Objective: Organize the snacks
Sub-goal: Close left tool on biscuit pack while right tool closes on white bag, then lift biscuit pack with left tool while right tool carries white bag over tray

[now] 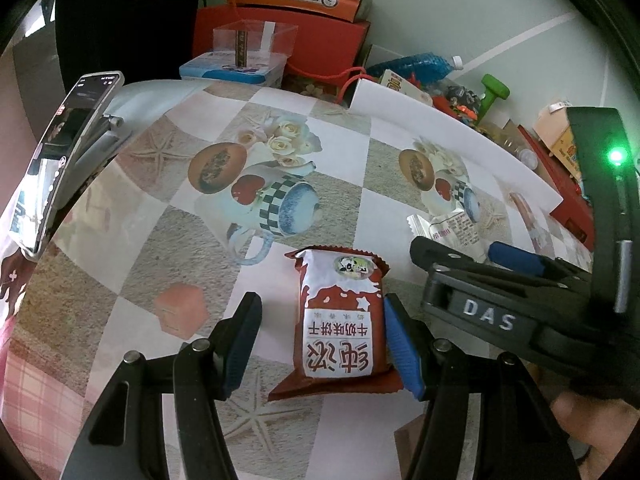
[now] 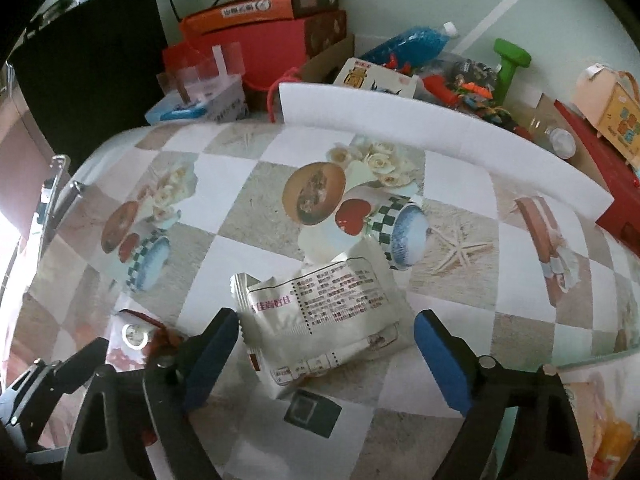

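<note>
The left tongs stand apart around a brown biscuit pack that lies flat on the desk; the right blue pad touches the pack's edge, while the left pad sits clear of it with a gap of bare cloth between. The right tongs are also apart, straddling a white pack; the left pad is just beside its crimped end and the right pad stands well off its far side. In the left view the right tongs reach in from the right, near the brown pack, so the two tools sit close together. The brown pack is glossy, with white panels, red lettering and crimped ends. The white pack is crumpled, printed side up with small text and a dotted line. Ahead of both packs the checked cloth lies open up to a white board standing along the far edge, with boxes, a blue bottle and toys crowded behind it. A phone on a stand borders the left edge.
</note>
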The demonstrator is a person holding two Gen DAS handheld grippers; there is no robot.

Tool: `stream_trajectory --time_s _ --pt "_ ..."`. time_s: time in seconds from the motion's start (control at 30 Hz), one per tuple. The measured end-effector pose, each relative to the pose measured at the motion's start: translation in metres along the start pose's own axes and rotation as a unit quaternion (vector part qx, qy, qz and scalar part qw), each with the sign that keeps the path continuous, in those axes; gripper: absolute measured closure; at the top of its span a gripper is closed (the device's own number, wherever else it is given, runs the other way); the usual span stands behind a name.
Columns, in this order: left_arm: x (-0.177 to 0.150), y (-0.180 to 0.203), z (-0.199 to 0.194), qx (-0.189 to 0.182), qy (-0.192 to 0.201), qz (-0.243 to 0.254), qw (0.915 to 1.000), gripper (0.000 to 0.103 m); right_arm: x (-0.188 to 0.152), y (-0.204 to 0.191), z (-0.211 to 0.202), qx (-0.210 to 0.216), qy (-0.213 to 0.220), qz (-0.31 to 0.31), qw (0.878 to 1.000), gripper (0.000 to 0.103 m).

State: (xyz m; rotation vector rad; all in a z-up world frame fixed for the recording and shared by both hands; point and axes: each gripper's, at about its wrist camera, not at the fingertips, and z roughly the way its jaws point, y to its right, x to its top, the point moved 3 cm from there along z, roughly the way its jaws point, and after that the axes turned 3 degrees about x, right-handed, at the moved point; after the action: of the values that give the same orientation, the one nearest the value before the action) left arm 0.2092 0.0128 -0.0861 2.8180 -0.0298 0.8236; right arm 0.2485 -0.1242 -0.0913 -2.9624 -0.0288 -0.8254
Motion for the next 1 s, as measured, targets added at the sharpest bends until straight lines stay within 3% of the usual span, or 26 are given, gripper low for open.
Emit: stream_trajectory --time_s 0.37,0.4,0.43,0.5,1.0 --pt "-0.001 0.001 0.0 0.005 -0.003 0.005 1.0 0.041 0.0 -0.003 -0.001 -0.019 0.0 -0.015 1.0 0.037" --pt "-0.001 0.001 -0.001 0.006 -0.003 0.004 1.0 0.045 -0.001 -0.002 -0.001 -0.019 0.001 -0.015 1.0 0.039" --pt "-0.001 0.0 -0.001 0.005 -0.004 0.001 1.0 0.058 -0.002 -0.002 -0.003 -0.021 0.002 -0.015 1.0 0.042" --pt "-0.001 -0.004 -0.002 0.0 -0.004 -0.009 0.9999 0.06 -0.005 -0.001 -0.005 -0.026 0.005 -0.017 0.999 0.045" --pt "-0.006 -0.005 -0.013 -0.008 -0.007 -0.019 0.9998 0.06 -0.03 0.01 -0.05 -0.015 0.04 0.03 0.999 0.047"
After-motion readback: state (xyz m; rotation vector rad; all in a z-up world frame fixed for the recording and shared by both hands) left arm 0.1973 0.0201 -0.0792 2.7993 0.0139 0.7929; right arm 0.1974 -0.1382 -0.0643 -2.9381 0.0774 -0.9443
